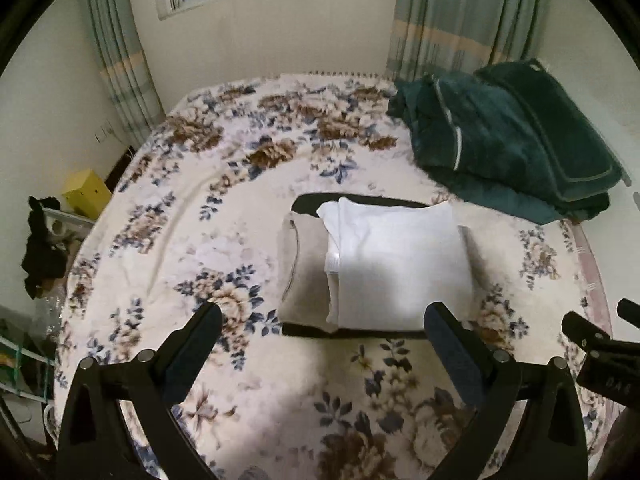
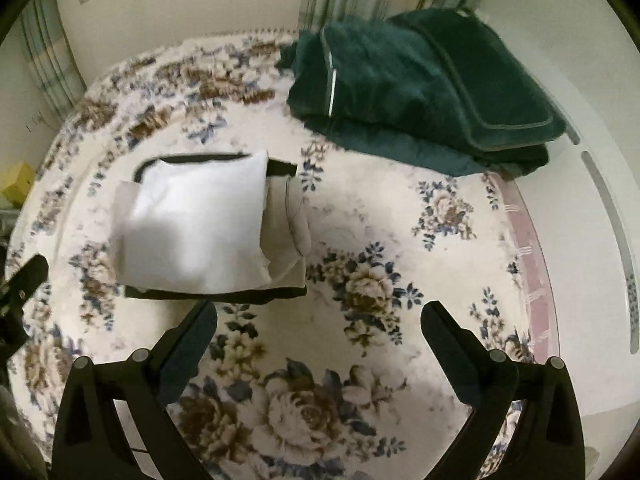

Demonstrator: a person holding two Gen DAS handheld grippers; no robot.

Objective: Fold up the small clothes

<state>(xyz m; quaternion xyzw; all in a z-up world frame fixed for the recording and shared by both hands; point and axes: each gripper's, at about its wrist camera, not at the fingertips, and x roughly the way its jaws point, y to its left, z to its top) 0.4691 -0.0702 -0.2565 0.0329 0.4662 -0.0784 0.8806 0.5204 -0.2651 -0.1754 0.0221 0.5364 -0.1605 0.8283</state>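
Observation:
A folded white garment [image 1: 396, 264] lies on top of a folded beige garment [image 1: 304, 272], both stacked on a black garment [image 1: 352, 332] in the middle of the floral bed. The stack also shows in the right wrist view, white piece [image 2: 196, 224] over beige [image 2: 288, 220] over black [image 2: 224, 294]. My left gripper [image 1: 324, 324] is open and empty, held just in front of the stack. My right gripper [image 2: 320, 320] is open and empty, to the right of the stack. Its tip shows at the left wrist view's right edge [image 1: 592, 340].
The bed has a floral blanket [image 1: 224, 184]. A pile of dark green folded blankets [image 1: 508, 140] sits at the far right corner, also in the right wrist view [image 2: 420, 88]. A yellow box [image 1: 86, 192] and clutter stand beside the bed's left. Curtains and a window are behind.

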